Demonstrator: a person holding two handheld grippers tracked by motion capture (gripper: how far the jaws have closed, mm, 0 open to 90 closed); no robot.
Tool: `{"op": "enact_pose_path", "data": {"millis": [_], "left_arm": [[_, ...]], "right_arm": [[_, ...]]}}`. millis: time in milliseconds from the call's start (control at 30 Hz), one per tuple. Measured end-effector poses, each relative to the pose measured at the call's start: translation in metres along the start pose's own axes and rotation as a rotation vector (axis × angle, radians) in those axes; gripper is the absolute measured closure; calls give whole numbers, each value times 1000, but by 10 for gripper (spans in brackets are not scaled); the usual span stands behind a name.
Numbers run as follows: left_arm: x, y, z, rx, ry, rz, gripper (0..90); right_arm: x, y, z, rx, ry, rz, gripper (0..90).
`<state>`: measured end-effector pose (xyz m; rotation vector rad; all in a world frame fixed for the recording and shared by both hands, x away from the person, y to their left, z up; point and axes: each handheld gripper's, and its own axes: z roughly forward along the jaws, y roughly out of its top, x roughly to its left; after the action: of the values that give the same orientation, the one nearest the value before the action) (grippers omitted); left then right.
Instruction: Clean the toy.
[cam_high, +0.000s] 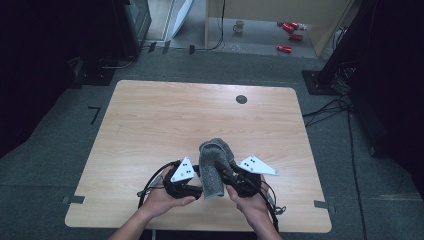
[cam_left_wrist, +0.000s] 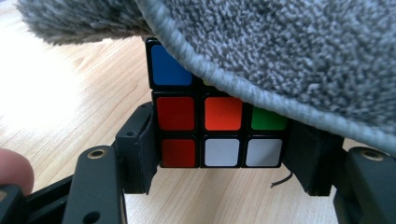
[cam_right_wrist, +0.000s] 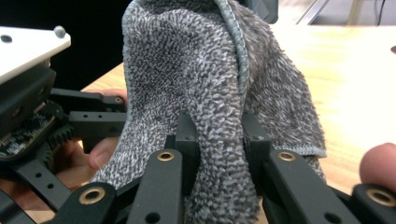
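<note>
A grey terry cloth hangs draped between my two grippers near the front middle of the wooden table. My left gripper is shut on a Rubik's cube, its jaws pressing the cube's two sides; blue, red, orange, green and white stickers face the camera, and the grey terry cloth covers the cube's top and right. My right gripper is shut on a bunched fold of the grey terry cloth. In the high view the left gripper and right gripper sit close on either side of the cloth.
A small dark round disc lies near the table's far edge. On the floor beyond the table stand a mug and some red cans. Cables run along the floor at the right.
</note>
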<state>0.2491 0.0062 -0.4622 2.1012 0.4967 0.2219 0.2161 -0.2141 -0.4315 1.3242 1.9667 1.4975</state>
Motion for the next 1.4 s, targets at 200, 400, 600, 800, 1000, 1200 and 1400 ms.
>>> {"op": "enact_pose_path", "data": {"millis": [200, 400, 600, 800, 1000, 1200, 1400], "left_arm": [[11, 1, -11, -39, 15, -26, 359], [22, 3, -24, -103, -16, -75, 358], [17, 5, -24, -120, -52, -47, 358], [22, 0, -21, -101, -46, -64, 358], [20, 5, -25, -145, -81, -76, 358], [22, 1, -23, -122, -71, -76, 358], [17, 5, -22, -130, -73, -66, 358]], "right_arm": [[-28, -6, 2, 16, -64, 47, 749], [-41, -17, 7, 48, -2, 114, 750], [-25, -21, 16, 73, 79, 88, 756], [-35, -14, 7, 24, 148, 170, 755], [-32, -20, 12, 51, 141, 144, 757], [-30, -15, 8, 33, 134, 142, 758], [-30, -17, 8, 30, 114, 138, 759]]}}
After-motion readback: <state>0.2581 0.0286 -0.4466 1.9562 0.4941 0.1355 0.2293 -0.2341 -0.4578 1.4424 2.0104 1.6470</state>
